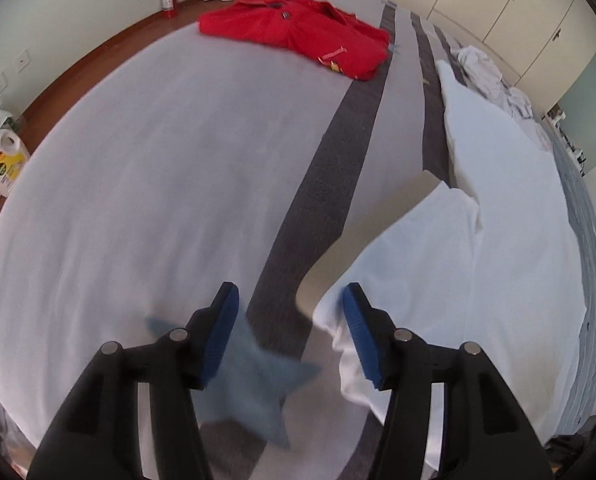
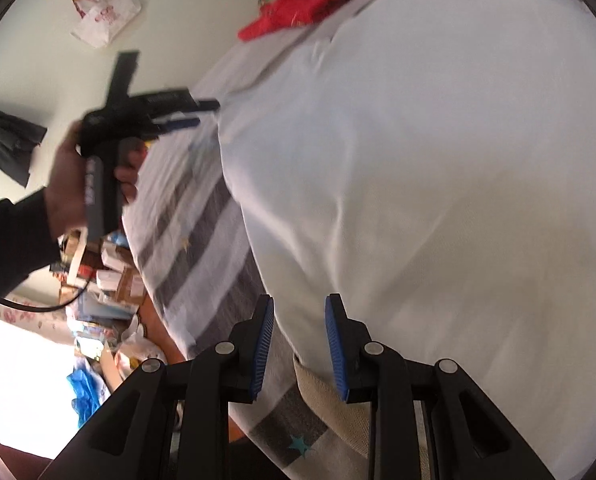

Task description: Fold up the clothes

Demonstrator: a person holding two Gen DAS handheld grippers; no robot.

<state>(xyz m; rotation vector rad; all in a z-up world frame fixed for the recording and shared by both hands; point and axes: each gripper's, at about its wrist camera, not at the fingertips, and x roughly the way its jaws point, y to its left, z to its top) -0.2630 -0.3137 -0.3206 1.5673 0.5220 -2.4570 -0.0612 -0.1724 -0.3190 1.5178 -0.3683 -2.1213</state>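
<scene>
We see the bed (image 1: 146, 184), striped grey, bearing a smooth white garment (image 2: 418, 180) at near right and a folded red garment (image 1: 298, 32) far off. Left gripper (image 1: 290, 300) fingers apart, empty; right gripper (image 2: 299, 312) fingers apart above white cloth.

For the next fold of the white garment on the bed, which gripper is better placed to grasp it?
Probably the left gripper: its jaws stand open right at a folded edge of the white cloth garment. The right gripper also hangs at an edge, open but narrower.
</scene>
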